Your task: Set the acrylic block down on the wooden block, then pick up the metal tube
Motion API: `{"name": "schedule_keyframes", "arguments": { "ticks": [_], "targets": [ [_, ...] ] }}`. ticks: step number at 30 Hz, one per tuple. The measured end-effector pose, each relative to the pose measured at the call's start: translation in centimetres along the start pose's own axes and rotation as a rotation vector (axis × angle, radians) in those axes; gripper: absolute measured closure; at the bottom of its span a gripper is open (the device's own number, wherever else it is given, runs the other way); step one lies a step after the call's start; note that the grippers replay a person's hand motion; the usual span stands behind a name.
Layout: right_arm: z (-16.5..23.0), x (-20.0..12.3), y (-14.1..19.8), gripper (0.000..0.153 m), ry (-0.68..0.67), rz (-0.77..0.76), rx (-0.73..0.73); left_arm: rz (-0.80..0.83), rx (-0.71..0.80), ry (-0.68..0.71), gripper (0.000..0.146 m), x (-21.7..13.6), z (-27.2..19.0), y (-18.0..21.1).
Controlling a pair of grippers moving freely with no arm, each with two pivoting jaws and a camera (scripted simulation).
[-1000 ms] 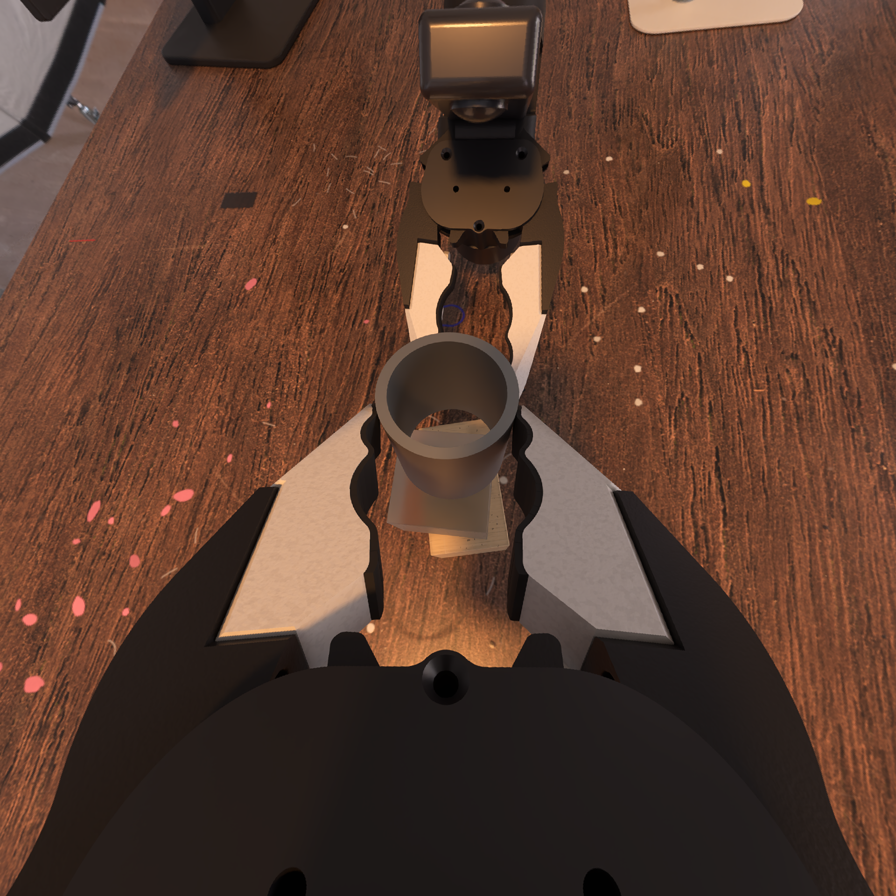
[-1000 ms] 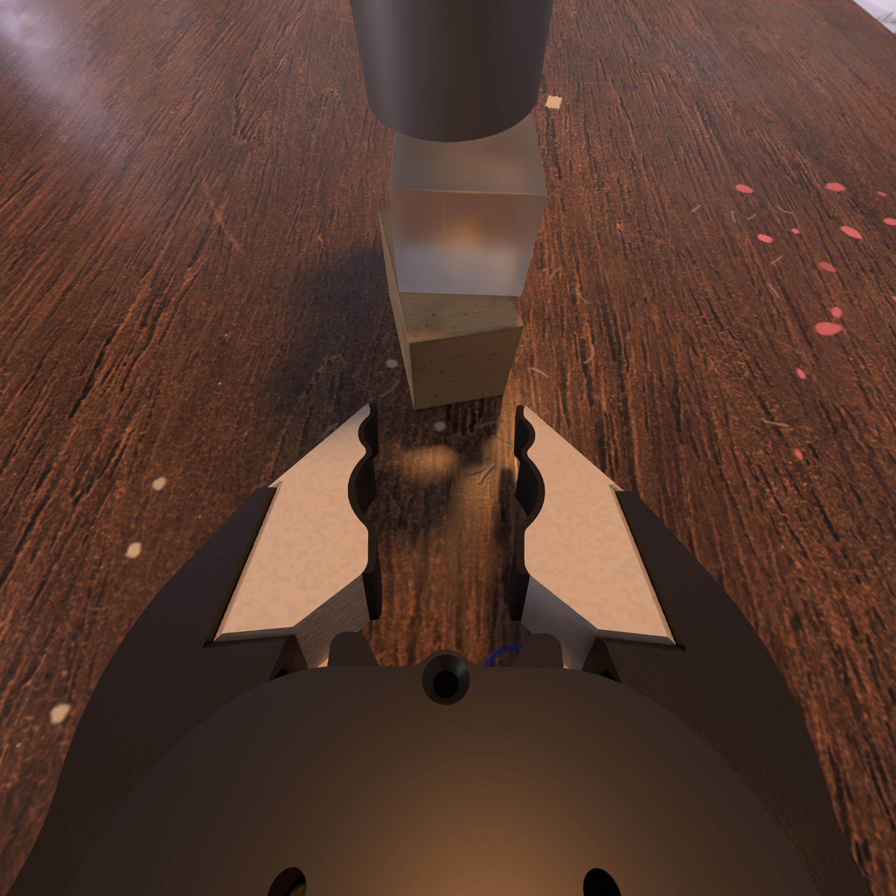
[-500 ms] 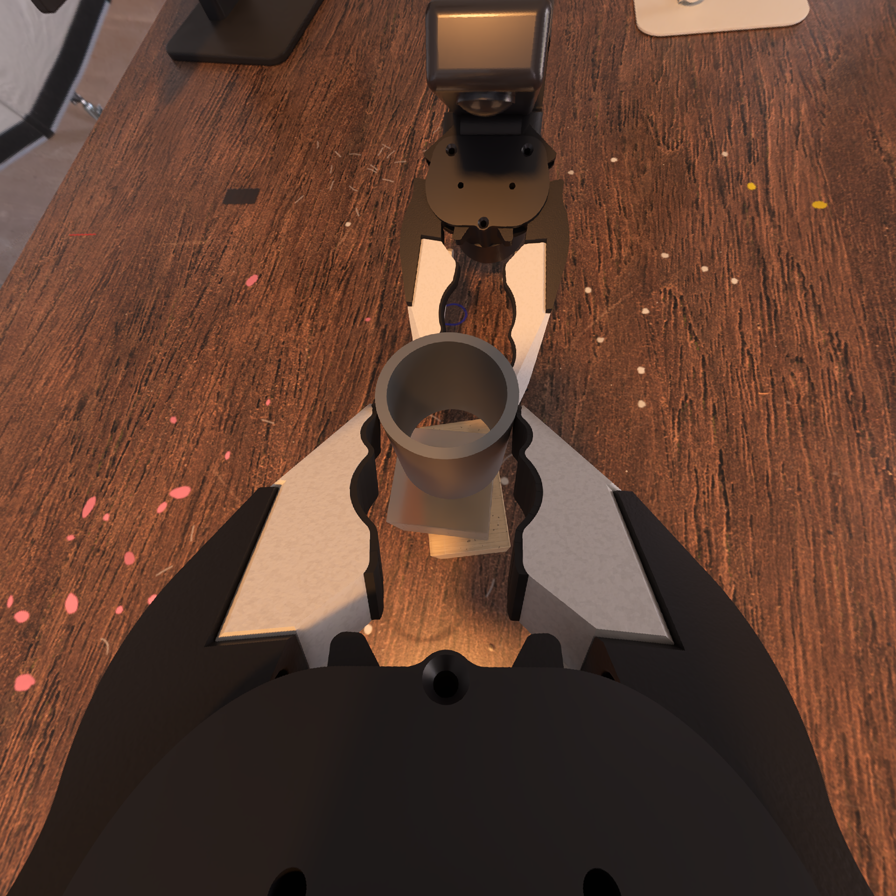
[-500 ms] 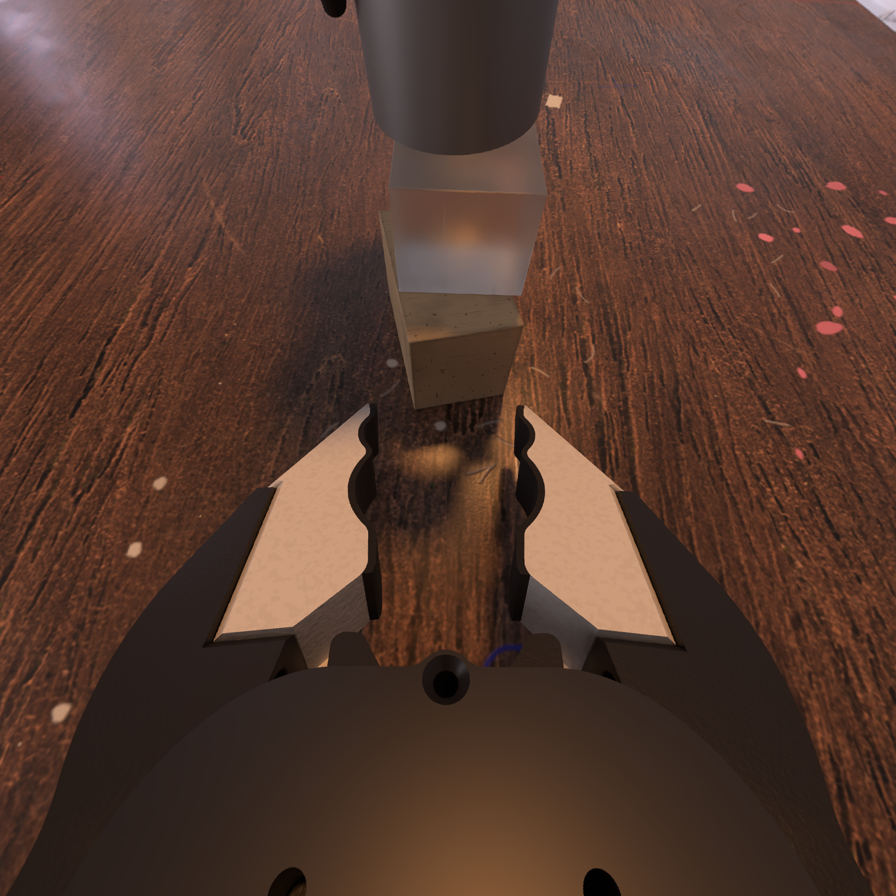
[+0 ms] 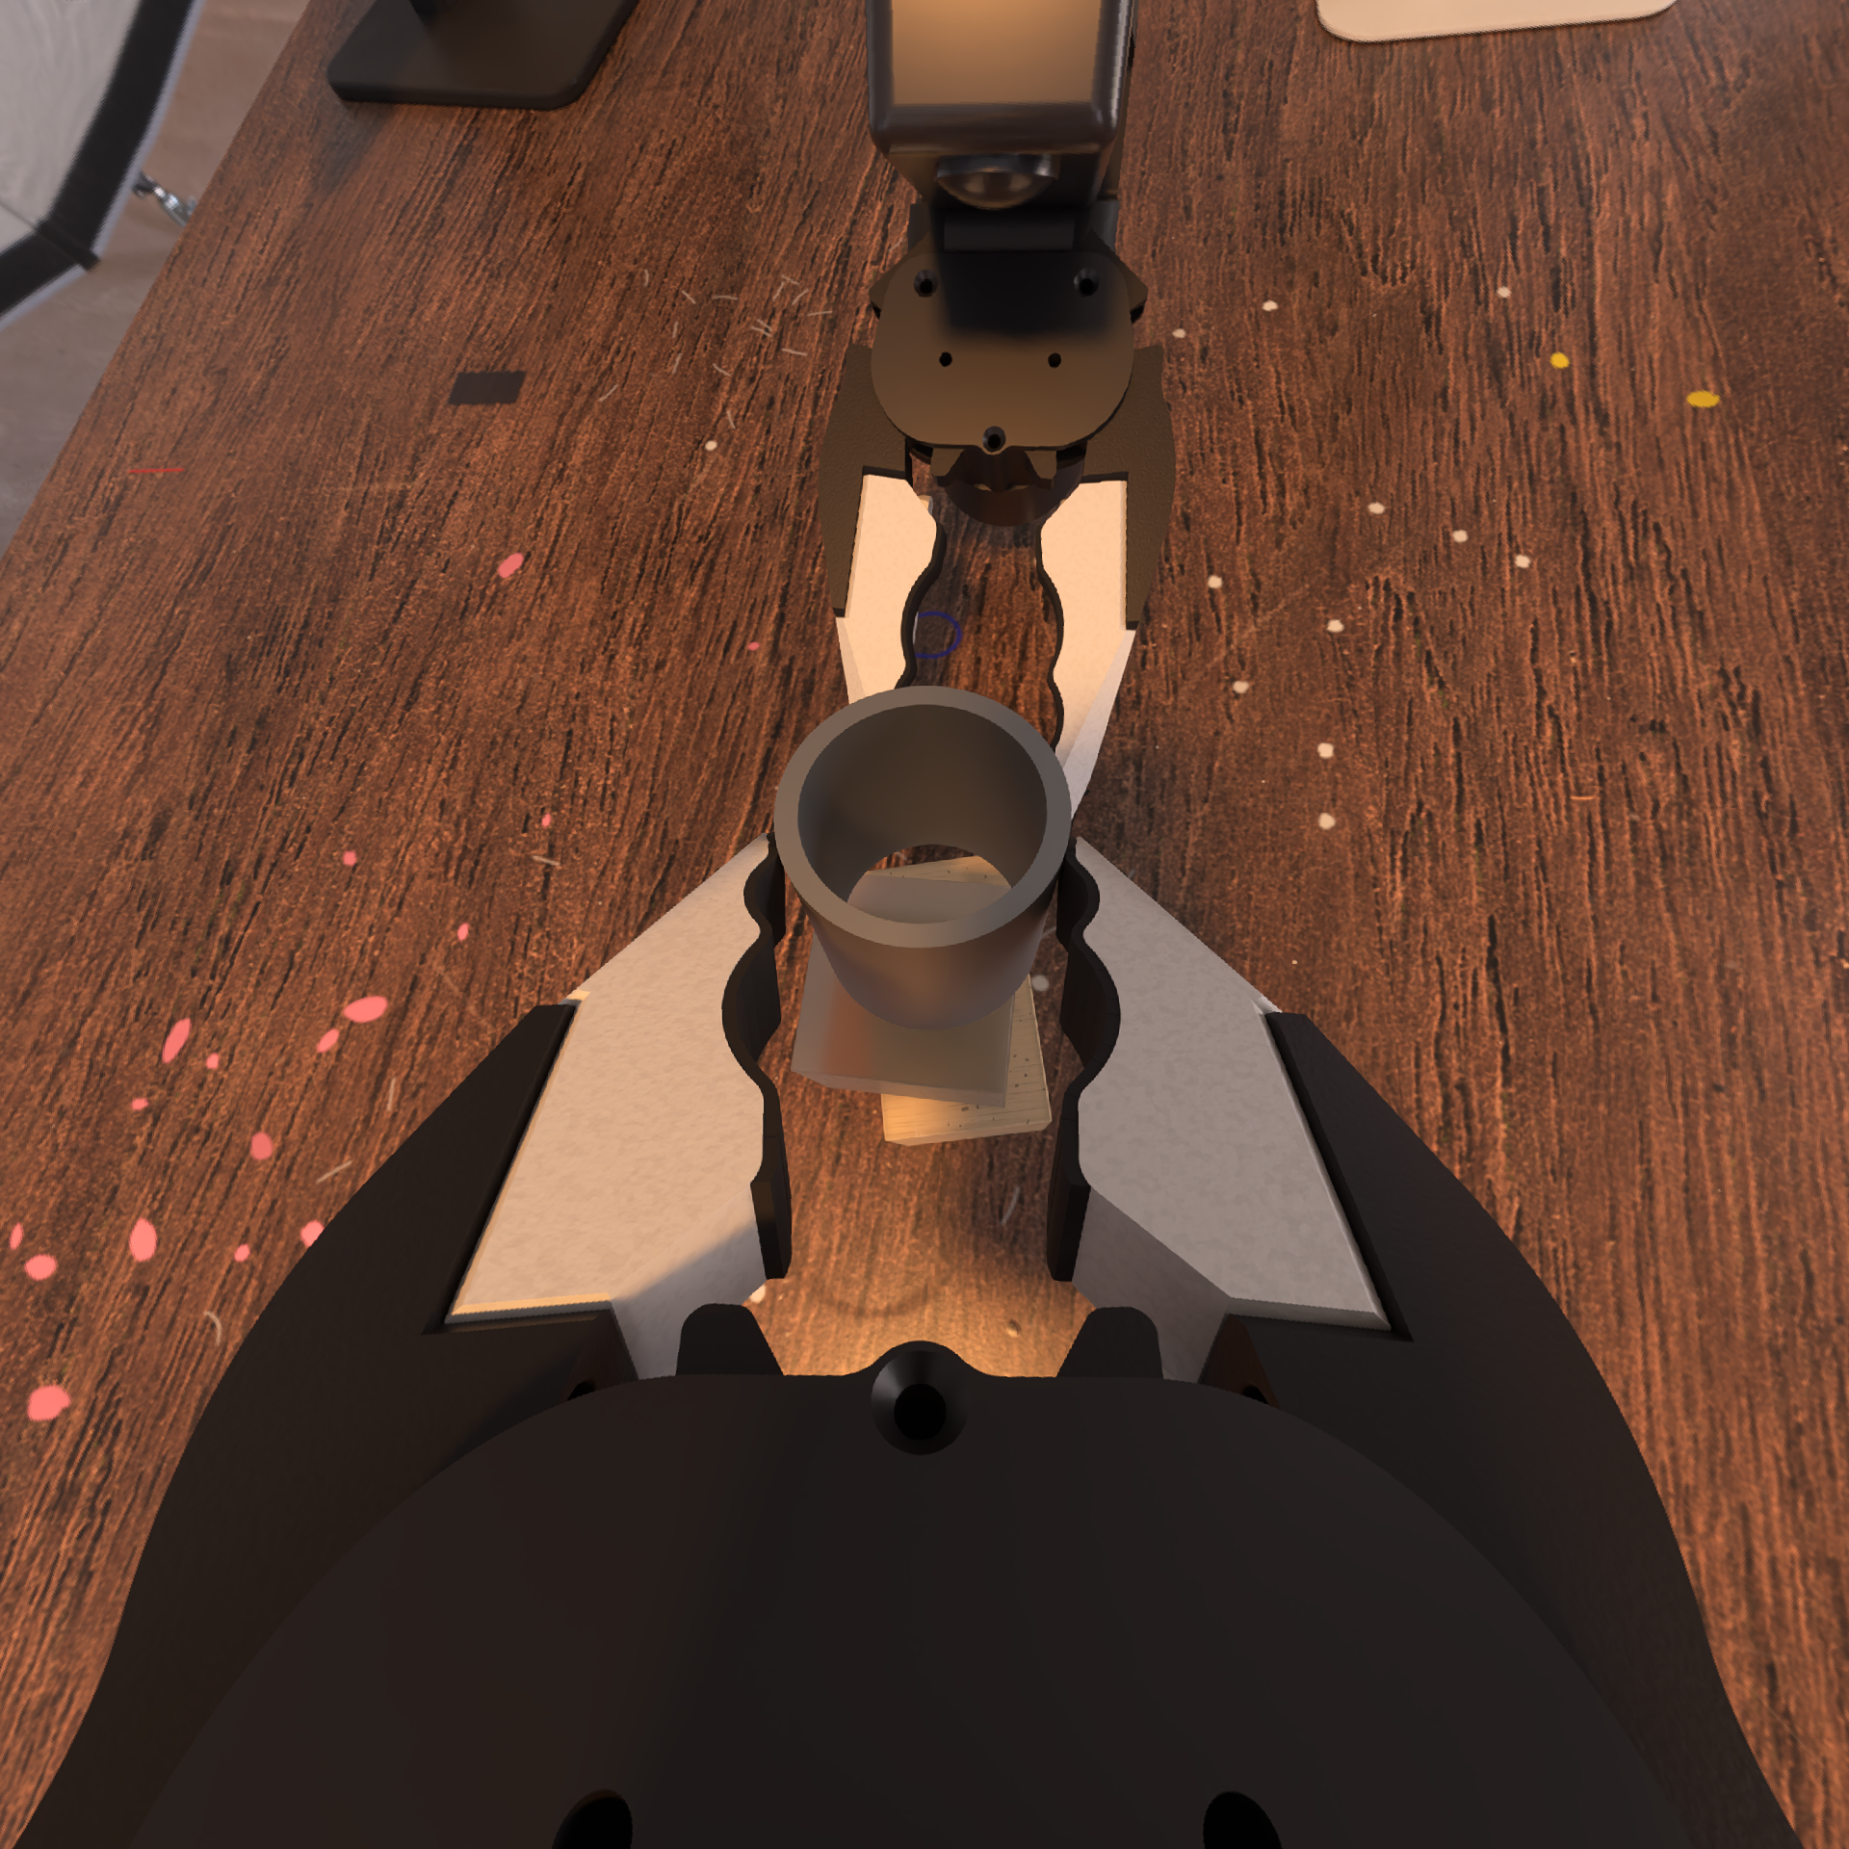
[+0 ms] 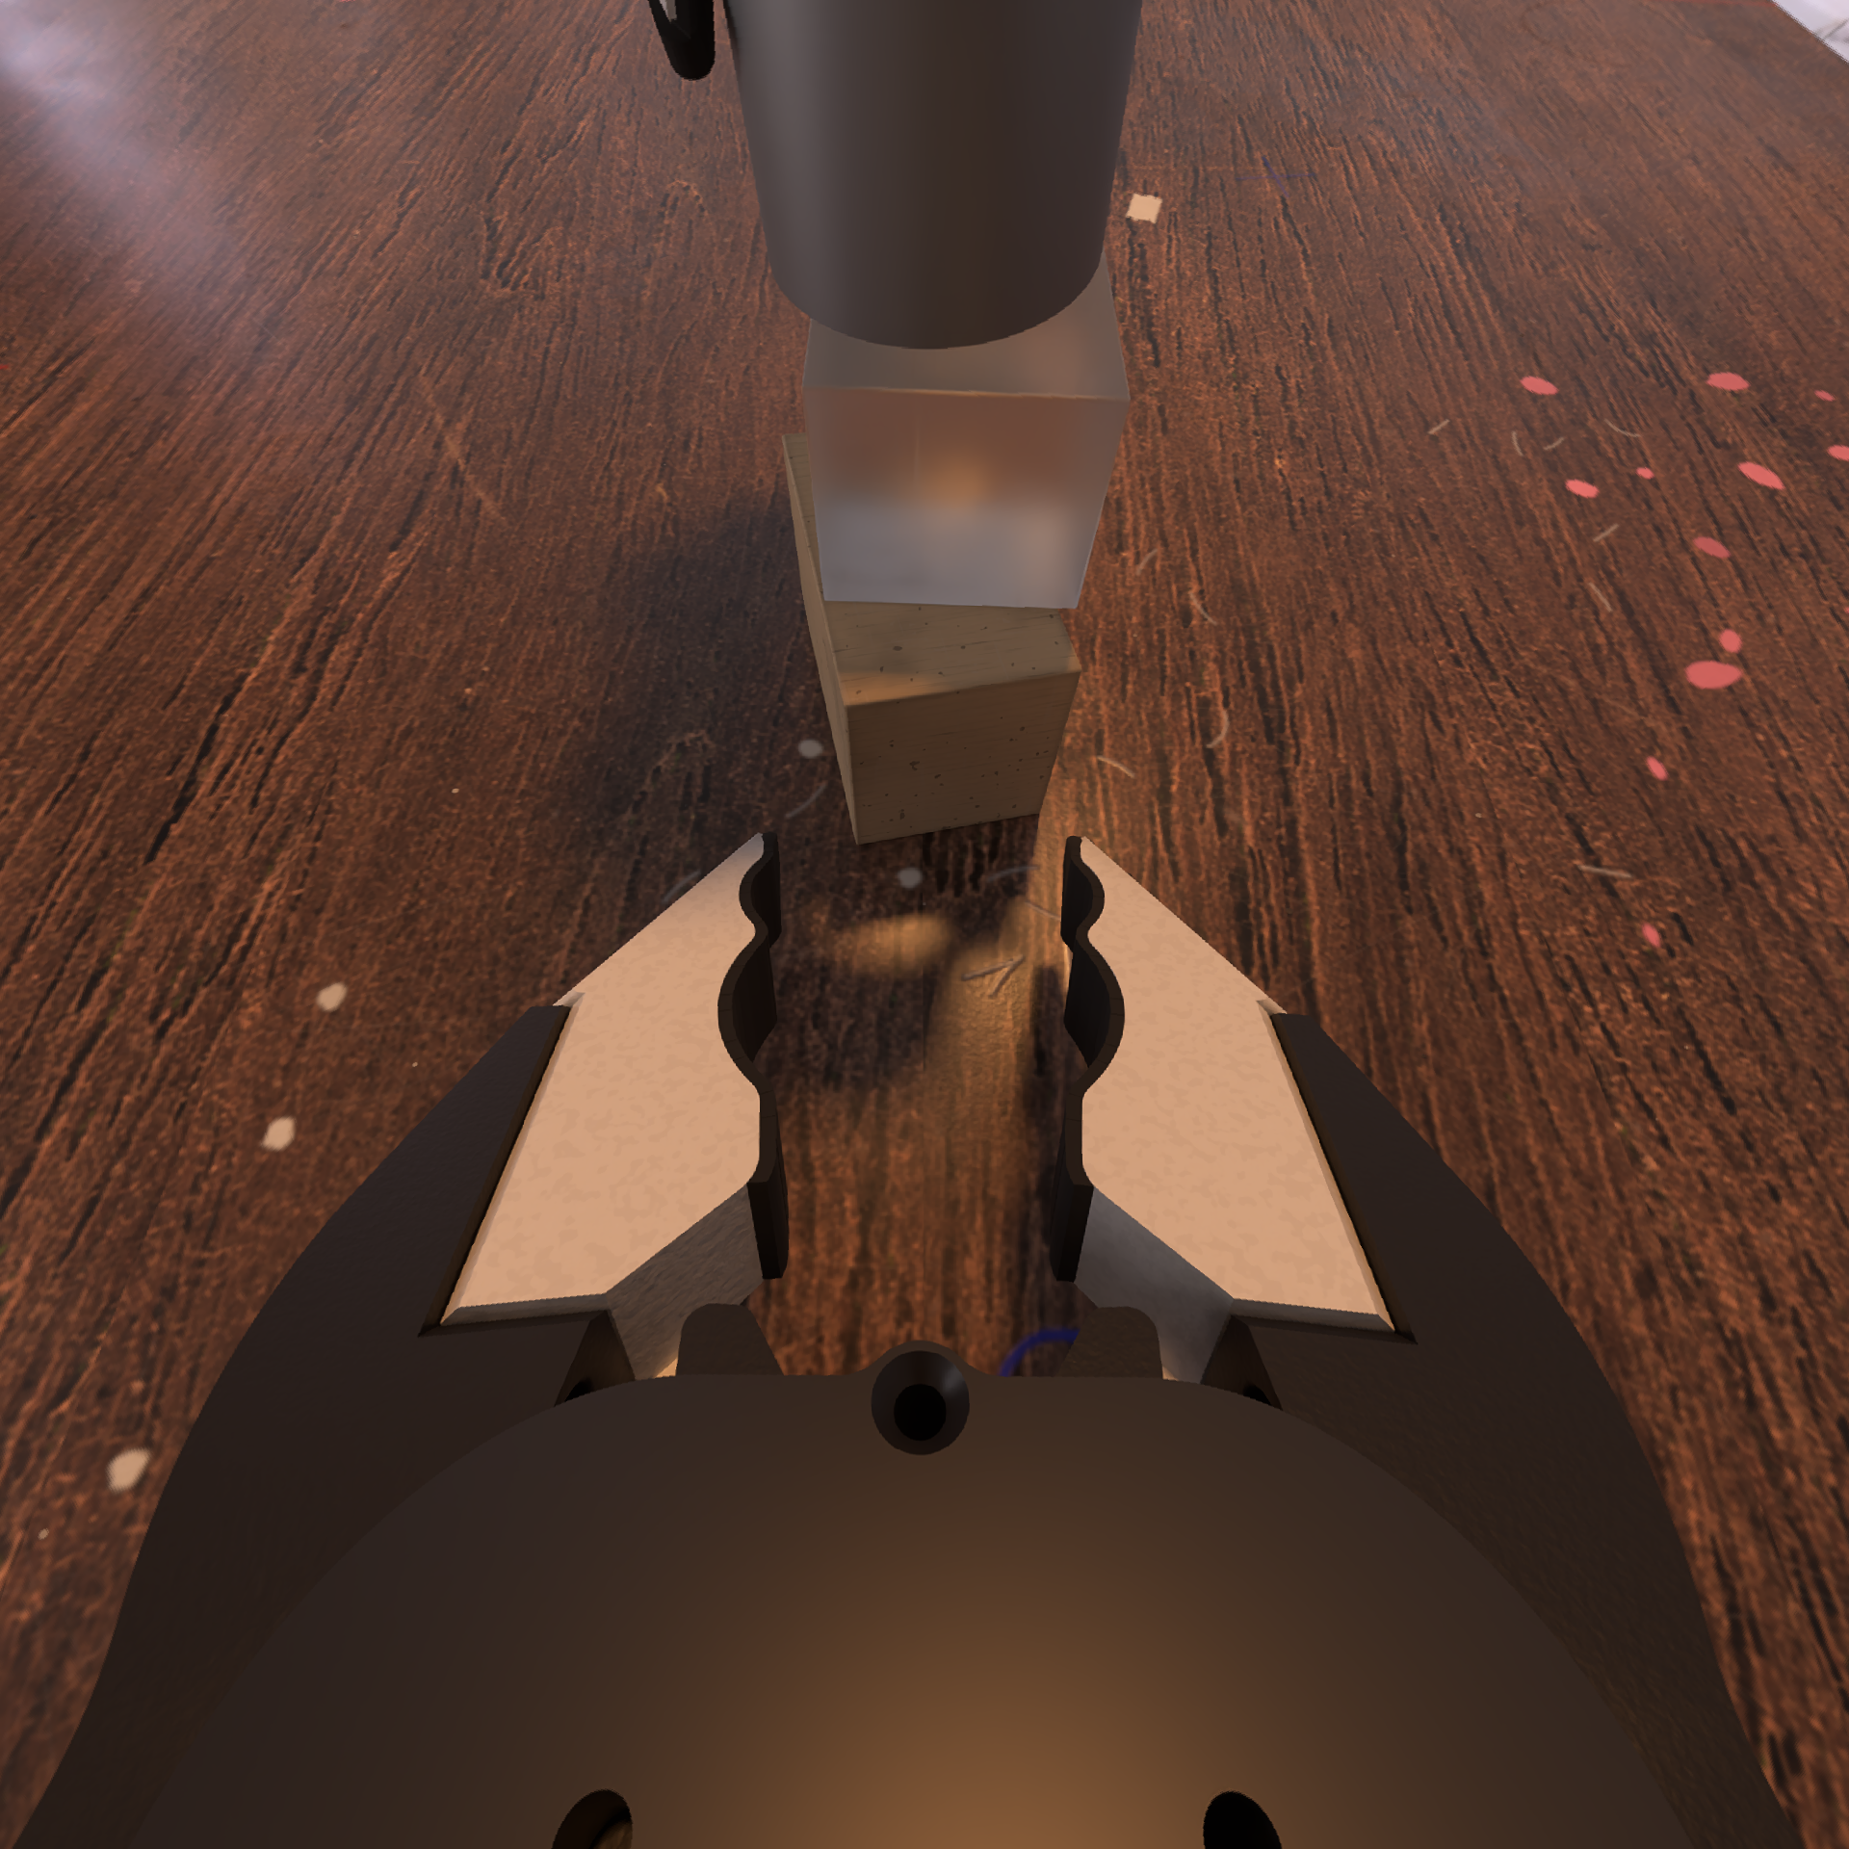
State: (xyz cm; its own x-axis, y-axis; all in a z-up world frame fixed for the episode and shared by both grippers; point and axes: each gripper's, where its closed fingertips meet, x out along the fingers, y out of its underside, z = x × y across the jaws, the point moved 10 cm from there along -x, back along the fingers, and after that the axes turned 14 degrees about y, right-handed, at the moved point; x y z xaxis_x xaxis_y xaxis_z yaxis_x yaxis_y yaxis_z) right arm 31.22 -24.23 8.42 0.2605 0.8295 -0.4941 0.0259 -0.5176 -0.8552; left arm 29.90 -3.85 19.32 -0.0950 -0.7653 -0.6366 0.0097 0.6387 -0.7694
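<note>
My left gripper (image 5: pixel 920 870) is shut on the grey metal tube (image 5: pixel 920 961) and holds it upright, just over the stack. The frosted acrylic block (image 5: pixel 880 1061) lies on the wooden block (image 5: pixel 961 1126), slightly askew. In the right wrist view the tube (image 6: pixel 931 150) hangs above the acrylic block (image 6: pixel 961 500), which rests on the wooden block (image 6: pixel 951 750); I cannot tell whether tube and acrylic touch. My right gripper (image 6: pixel 915 860) is open and empty, low over the table just short of the wooden block. It also shows beyond the tube in the left wrist view (image 5: pixel 986 690).
The dark wooden table (image 5: pixel 400 700) is speckled with pink and white paint spots. A black stand base (image 5: pixel 470 60) sits at the far left and a beige pad (image 5: pixel 1481 15) at the far right. The table's left edge (image 5: pixel 60 330) runs close by.
In the right wrist view the tube's bottom edge has come lower, nearer the acrylic block's top. The stack and the right gripper have stayed in place.
</note>
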Motion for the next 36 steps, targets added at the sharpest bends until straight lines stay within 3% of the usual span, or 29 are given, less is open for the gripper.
{"name": "schedule_keyframes", "arguments": {
  "ticks": [23, 36],
  "targets": [
    [0.1, 0.0, 0.0, 0.096, 0.005, -0.001, -0.008, -0.03, -0.017, -0.051, 0.091, -0.1, -0.2, -0.3],
    [0.1, 0.0, 0.0, 0.096, 0.0, 0.003, -0.004, -0.129, -0.048, -0.077, 0.091, -0.4, -0.7, 0.8]
  ]
}}
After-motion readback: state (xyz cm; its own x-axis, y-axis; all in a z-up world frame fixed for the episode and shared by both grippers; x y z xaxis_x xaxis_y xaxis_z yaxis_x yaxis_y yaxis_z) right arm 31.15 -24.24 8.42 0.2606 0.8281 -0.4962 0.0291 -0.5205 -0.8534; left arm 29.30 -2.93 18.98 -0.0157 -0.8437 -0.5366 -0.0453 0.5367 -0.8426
